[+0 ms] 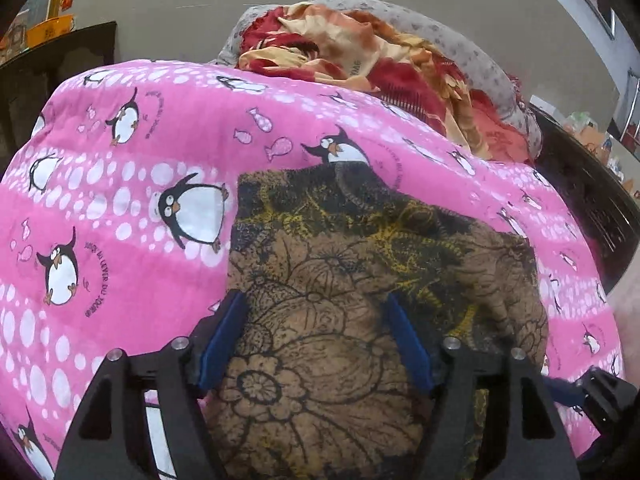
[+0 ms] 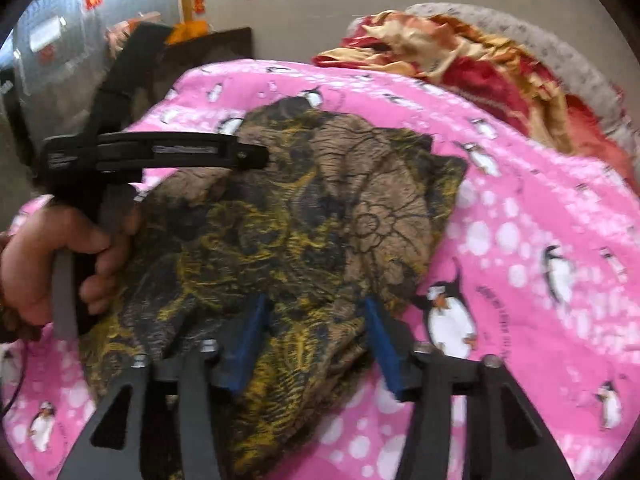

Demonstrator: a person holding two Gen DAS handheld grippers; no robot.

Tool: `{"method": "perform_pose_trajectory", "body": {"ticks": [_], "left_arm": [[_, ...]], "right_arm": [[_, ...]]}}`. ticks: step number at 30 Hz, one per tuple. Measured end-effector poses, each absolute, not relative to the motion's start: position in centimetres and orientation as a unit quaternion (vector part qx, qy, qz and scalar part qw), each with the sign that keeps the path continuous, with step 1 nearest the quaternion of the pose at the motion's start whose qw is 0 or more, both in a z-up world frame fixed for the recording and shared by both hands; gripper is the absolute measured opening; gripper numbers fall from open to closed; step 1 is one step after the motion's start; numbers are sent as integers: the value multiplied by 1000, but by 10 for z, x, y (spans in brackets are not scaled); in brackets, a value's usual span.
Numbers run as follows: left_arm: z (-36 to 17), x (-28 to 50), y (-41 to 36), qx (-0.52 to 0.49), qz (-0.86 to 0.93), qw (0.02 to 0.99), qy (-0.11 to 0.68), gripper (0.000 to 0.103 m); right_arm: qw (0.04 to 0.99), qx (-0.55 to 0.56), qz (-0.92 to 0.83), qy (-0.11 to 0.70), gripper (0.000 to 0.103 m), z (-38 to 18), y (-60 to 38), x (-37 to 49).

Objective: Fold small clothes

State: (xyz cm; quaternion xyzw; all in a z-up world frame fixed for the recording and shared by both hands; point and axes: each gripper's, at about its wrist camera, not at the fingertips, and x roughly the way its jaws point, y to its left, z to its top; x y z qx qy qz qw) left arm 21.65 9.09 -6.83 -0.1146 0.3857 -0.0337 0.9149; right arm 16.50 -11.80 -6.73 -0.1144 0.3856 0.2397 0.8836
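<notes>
- Garment [image 1: 340, 300], one piece, brown with black flower outlines and yellow patches, lies folded and rumpled on the pink bedsheet [image 1: 132, 152]; it serves as the landmark here.
- Left gripper [image 1: 316, 320] hangs over the near part of the garment, its two blue pads spread wide with the cloth showing between them; the pads do not press on it, so the jaws stand apart and hold nothing.
- Right gripper [image 2: 316, 320] is over the near edge of the garment in its own view, its two blue pads likewise apart, cloth lying loose beneath and between them.
- One hand [image 2: 60, 264] shows left of the garment in the right wrist view, wrapped round the handle of the other gripper, which reaches across the garment's far left side.
- The bedsheet, printed with many penguins, fish and white dots, spreads on all sides of the garment.
- Beyond the garment, one crumpled red and cream blanket [image 1: 360, 56] is heaped on a grey dotted cushion [image 1: 472, 52].
</notes>
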Motion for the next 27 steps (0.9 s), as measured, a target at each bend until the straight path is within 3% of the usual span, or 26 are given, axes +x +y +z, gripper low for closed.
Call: {"method": "perform_pose_trajectory", "body": {"ticks": [3, 4, 6, 13, 20, 27], "left_arm": [[-72, 220, 92, -114, -28, 910, 397, 78], [-72, 221, 91, -112, -27, 910, 399, 78], [-73, 222, 91, -111, -25, 908, 403, 81], [-81, 231, 96, -130, -19, 896, 425, 85], [-81, 231, 92, -120, -12, 895, 430, 87], [-82, 233, 94, -126, -16, 893, 432, 89]], "right_arm": [[886, -128, 175, 409, 90, -62, -110, 169], [887, -125, 149, 418, 92, -60, -110, 170], [891, -107, 114, 426, 92, -60, -109, 168], [922, -154, 86, 345, 92, -37, -112, 96], [902, -68, 77, 420, 92, -73, -155, 76], [896, -78, 67, 432, 102, -76, -151, 78]]}}
